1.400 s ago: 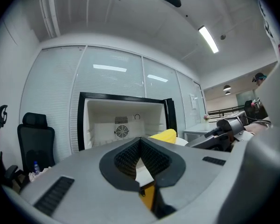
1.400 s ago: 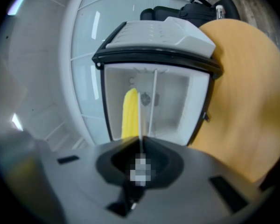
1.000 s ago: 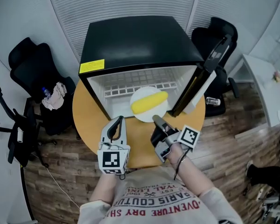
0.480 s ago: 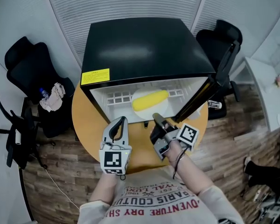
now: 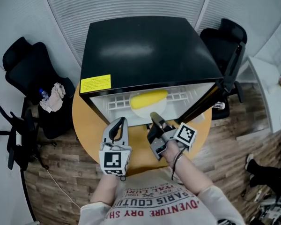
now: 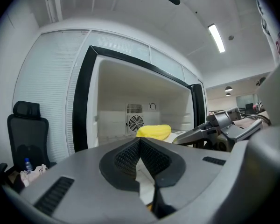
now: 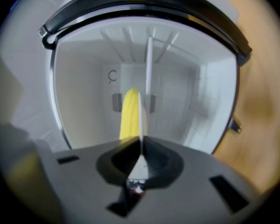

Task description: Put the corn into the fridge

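A yellow corn cob (image 5: 149, 99) lies on a white plate (image 5: 152, 109) just inside the open black fridge (image 5: 145, 46), on its white wire shelf. My right gripper (image 5: 153, 117) is shut on the plate's near rim; in the right gripper view the plate (image 7: 141, 120) runs edge-on into the gripper (image 7: 141, 146), with the corn (image 7: 129, 113) beside it. My left gripper (image 5: 122, 122) is shut and empty, just left of the plate on the table in front of the fridge. The left gripper view has the gripper (image 6: 140, 143), the corn (image 6: 154, 132) and the right gripper (image 6: 210, 127).
The fridge stands on a round wooden table (image 5: 86, 121). Its door (image 5: 225, 83) hangs open to the right. Black office chairs stand at the left (image 5: 33, 69), one with a cloth and bottle (image 5: 51, 97), and behind the door (image 5: 225, 36).
The plate with the corn has gone deeper into the fridge. Both grippers have moved forward toward the fridge opening.
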